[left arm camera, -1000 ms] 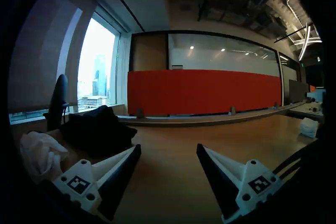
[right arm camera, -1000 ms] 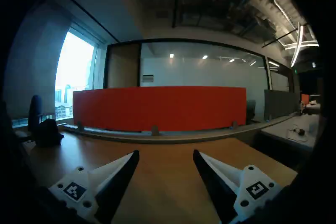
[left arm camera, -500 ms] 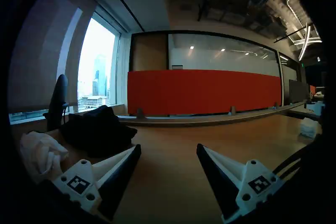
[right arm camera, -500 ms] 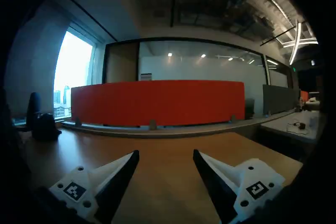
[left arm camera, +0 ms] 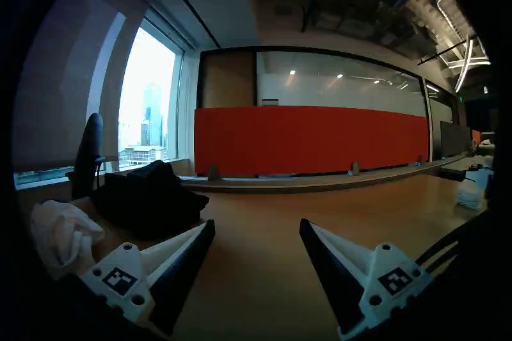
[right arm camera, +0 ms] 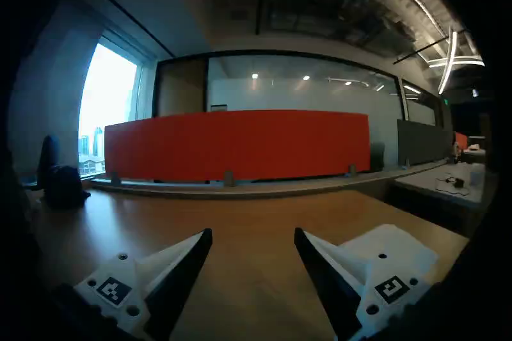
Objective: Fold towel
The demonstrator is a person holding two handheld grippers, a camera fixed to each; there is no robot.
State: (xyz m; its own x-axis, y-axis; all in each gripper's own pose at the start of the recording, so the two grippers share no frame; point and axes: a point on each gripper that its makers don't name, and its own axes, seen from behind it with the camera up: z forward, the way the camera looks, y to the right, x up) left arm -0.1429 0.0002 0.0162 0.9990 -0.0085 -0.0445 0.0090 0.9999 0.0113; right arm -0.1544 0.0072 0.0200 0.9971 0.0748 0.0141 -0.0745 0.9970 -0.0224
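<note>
Facing across a wooden desk (left arm camera: 269, 264) toward a red partition (left arm camera: 307, 139) with a glass wall (left arm camera: 333, 85) above it, a bright window (left arm camera: 147, 111) lying up and to the left of the left gripper (left arm camera: 256, 222). Holding the left gripper low over the desk, both fingers spread wide apart, clamping nothing, bare wood showing between them.

Locating the white towel (left arm camera: 64, 238), crumpled, at the far left of the left gripper, beside the base of its left finger; contact with the finger not determinable. Noting a dark cloth pile (left arm camera: 150, 203) ahead and to the left, just behind the towel, and a chair back (left arm camera: 89, 155) beyond the pile. Noting a small white bundle (left arm camera: 472, 192) far off to the right on the desk, too small to identify.

Holding the right gripper (right arm camera: 252, 231) likewise low over the desk, fingers spread wide, clamping nothing. Registering a dark object (right arm camera: 61, 187) far ahead and to the left of the right gripper, and a second desk (right arm camera: 441, 190) off to its right, carrying small items too small to identify.
</note>
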